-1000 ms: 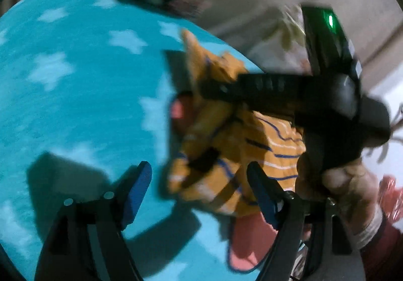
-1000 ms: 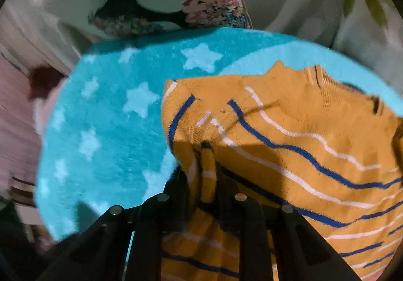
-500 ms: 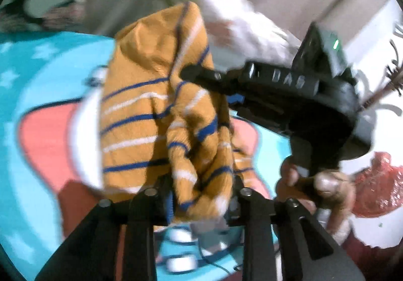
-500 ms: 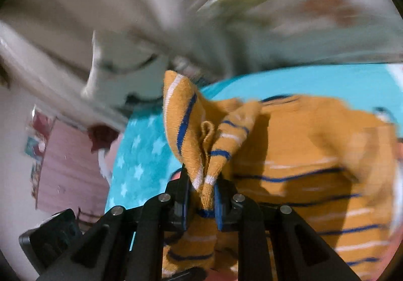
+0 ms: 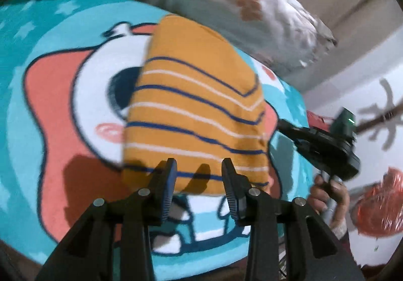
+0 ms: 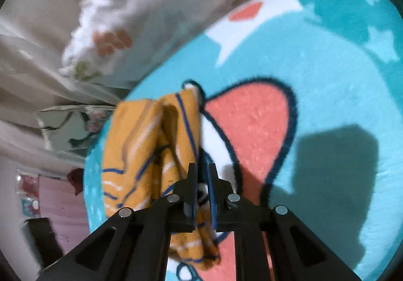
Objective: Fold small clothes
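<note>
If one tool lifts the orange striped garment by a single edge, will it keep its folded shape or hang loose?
Probably it hangs loose. The orange striped garment looks like soft knit: in the right wrist view it bunches into creases. It seems light, lying flat on the fleecy cartoon blanket without denting it. It is unlikely to slide, since fleece should grip knit.

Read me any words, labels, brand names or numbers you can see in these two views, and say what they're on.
None can be read.
The orange striped garment shows only stripes.
The turquoise blanket shows only a cartoon and stars.
The green light on the right gripper is a plain dot, not a sign.
</note>
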`<state>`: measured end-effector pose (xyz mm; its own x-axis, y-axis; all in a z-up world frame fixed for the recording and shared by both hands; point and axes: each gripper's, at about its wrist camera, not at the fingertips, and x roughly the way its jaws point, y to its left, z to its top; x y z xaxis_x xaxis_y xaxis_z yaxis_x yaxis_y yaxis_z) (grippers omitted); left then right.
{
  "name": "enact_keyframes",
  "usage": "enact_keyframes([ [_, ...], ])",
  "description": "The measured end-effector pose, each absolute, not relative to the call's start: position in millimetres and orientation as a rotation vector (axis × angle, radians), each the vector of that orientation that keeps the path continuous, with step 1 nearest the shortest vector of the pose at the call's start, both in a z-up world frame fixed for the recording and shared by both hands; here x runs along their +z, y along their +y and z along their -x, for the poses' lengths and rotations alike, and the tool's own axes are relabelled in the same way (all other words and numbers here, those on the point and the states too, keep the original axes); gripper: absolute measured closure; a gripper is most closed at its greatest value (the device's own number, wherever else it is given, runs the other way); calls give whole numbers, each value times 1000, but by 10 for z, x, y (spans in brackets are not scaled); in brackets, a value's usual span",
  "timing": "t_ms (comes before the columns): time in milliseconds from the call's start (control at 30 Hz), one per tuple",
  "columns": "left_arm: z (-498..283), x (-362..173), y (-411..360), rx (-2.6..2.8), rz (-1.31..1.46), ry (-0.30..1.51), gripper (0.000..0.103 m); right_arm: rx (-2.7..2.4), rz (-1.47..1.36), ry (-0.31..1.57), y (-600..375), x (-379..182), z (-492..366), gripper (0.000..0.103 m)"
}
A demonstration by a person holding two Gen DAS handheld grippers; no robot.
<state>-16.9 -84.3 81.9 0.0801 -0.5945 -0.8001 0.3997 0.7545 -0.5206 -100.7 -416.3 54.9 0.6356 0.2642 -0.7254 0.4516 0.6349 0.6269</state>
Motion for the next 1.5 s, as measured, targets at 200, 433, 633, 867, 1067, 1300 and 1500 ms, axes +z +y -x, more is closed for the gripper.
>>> enact_keyframes([
  [200,186,883,-699,-678,202,1261,56,-24,-806,922,-3827,588,747,33],
  [433,320,1028,-679,-653,162,1228,53,46,-798,970,-3525,379,388,86],
  [633,180,1093,-559,-610,166,1199,44,-84,-770,931,-3858,490,723,87],
  [867,-271,793,-887,-716,165,1247,32,-99,-884,931,-4022,244,823,60],
  [1067,-738,529,-1220,-799,196,1285,20,-104,-857,922,-4061,330,709,31],
  [1300,-874,80,-1677,-951,259,1461,22,-11,-1009,951,-3996,30,323,50],
  [1500,-967,517,-1358,-1012,261,1401,50,43,-990,855,-3769,577,220,63],
])
